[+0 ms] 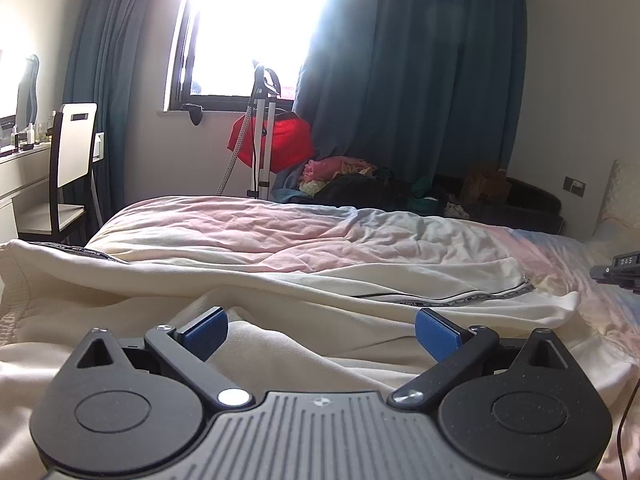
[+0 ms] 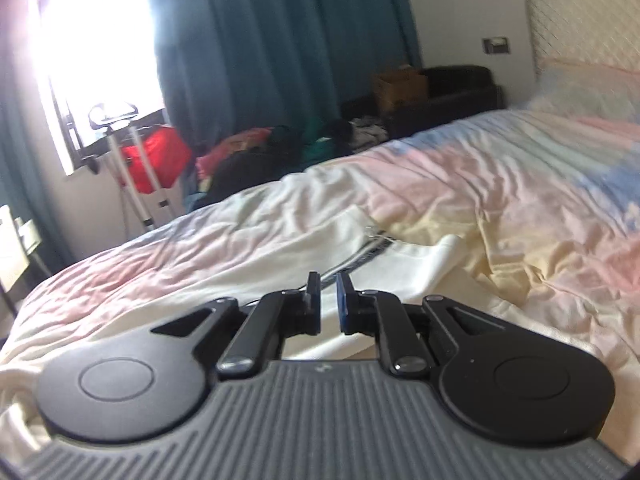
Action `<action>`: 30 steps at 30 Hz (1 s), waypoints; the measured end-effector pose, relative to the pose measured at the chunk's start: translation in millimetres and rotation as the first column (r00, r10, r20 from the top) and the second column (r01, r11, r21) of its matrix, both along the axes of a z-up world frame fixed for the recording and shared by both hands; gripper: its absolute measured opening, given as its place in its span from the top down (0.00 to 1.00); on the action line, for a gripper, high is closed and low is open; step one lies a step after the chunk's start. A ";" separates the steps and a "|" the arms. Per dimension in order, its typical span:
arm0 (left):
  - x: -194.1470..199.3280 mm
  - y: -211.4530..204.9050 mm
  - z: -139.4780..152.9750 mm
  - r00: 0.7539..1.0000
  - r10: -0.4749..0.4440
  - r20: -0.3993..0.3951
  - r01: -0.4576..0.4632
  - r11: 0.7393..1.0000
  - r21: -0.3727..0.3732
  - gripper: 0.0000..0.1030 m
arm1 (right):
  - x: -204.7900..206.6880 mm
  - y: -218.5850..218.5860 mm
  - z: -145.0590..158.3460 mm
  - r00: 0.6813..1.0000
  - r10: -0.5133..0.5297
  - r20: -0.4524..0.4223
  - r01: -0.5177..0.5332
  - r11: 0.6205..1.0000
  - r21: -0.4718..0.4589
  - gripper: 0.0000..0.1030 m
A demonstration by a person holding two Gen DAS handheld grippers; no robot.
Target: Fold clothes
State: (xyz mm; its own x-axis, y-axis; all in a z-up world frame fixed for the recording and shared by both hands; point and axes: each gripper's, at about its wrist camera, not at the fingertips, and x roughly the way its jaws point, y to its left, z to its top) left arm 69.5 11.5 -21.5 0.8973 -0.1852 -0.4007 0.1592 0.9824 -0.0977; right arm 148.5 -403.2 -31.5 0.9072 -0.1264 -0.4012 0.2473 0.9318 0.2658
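Far left: a white chair [image 1: 74, 160] stands off the bed's far-left corner, out of the working zone, nothing to worry about there.
Garment: the cream jacket [image 1: 280, 292] sprawls across the near side of the pastel bedspread [image 1: 280, 224], running left to right, its black-and-white zip tape [image 1: 460, 300] trailing toward the right end.
Left gripper: the left gripper [image 1: 322, 334] hovers low over the cream cloth, blue pads [image 1: 434, 334] spread wide, released, nothing between them.
Left advice: I'd bring it down on a real edge, the ribbed hem at the near left, not on a loose ridge in the middle; pinch both layers or the fold will skew.
Middle: the cloth lies rumpled here, with a long crease running across; it looks like it wants smoothing flat before any fold goes over.
Right gripper: the right gripper [image 2: 329, 300] sits just above the jacket near the zip end, jaws almost together with a thin gap showing, and no cloth caught between them, so effectively released.
Right advice: open up wider before going down, then take the zip-side corner [image 2: 370, 224] cleanly, well clear of the bedspread underneath, since cream on pale sheet is easy to grab together.
Pairing: my read is both grippers should take matching edges and lift level, so the fold lands square.
Far right: pillow [image 2: 584, 84] and headboard, well apart from the work.
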 end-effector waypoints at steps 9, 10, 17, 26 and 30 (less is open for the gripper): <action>-85.2 21.6 43.7 0.999 0.051 -0.003 -0.051 0.995 0.089 0.02 | -95.9 84.6 48.0 0.970 0.196 0.144 -0.184 0.978 -0.094 0.39; -91.8 25.9 47.8 0.998 0.067 -0.007 -0.066 0.993 0.103 0.02 | -102.5 88.8 47.5 0.967 0.196 0.161 -0.183 0.979 -0.093 0.07; -112.4 83.4 65.7 0.969 0.212 -0.129 -0.205 0.977 0.066 0.00 | -112.4 104.0 33.0 0.964 0.232 0.133 -0.220 0.971 -0.098 0.02; -116.4 206.2 54.1 0.792 0.464 -0.396 -0.542 0.833 -0.108 0.00 | -108.3 109.8 24.3 0.976 0.192 0.102 -0.175 0.972 -0.158 0.02; -110.9 257.6 29.0 0.675 0.478 -0.562 -0.681 0.697 -0.225 0.00 | -103.5 110.4 20.0 0.980 0.183 0.078 -0.169 0.973 -0.157 0.02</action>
State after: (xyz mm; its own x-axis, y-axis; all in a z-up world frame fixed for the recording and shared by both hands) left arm -41.5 269.0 7.5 0.6179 0.0853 -0.7816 -0.5891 0.7086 -0.3884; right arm 45.0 -292.8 -11.4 0.9525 -0.0139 -0.3041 0.0574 0.9893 0.1345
